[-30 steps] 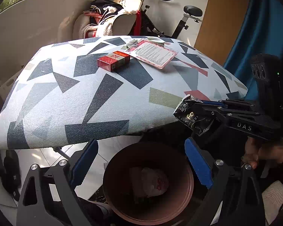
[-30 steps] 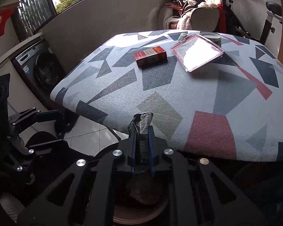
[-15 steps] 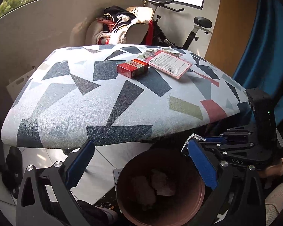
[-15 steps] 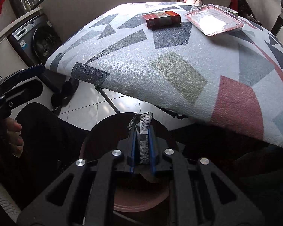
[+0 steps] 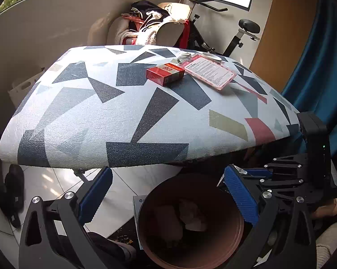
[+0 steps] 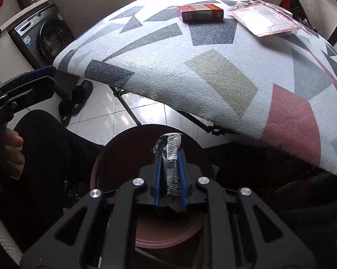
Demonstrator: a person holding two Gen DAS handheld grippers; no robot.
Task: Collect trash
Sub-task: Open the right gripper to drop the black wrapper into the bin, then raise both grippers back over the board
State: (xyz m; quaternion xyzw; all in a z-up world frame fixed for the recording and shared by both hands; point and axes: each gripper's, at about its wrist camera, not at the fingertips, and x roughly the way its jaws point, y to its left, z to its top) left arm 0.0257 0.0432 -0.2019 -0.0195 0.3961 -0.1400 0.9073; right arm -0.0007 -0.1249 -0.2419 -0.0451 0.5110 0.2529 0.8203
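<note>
My right gripper (image 6: pixel 169 154) hangs over the brown bin (image 6: pixel 114 148) below the table edge. A crumpled black and white wrapper (image 6: pixel 171 145) stands upright between its blue pads; the jaws are opening and the pads still touch it. My left gripper (image 5: pixel 167 172) is open and empty above the same bin (image 5: pixel 213 192), which holds crumpled paper trash (image 5: pixel 190 215). On the patterned table (image 5: pixel 128 121) lie a red box (image 5: pixel 165 74) and a pink card sleeve (image 5: pixel 209 72). The right gripper's body (image 5: pixel 291 174) shows at the right of the left wrist view.
A washing machine (image 6: pixel 45 35) and dark slippers (image 6: pixel 76 98) sit left of the table. A chair piled with clothes (image 5: pixel 150 27) and an exercise bike (image 5: pixel 235 38) stand behind it, and a blue curtain (image 5: pixel 314 67) hangs at the right. A dark-trousered leg (image 6: pixel 49 148) is beside the bin.
The right gripper has come down from the table edge to just over the bin with the wrapper, and its pads have parted slightly. The left gripper shifted a little sideways.
</note>
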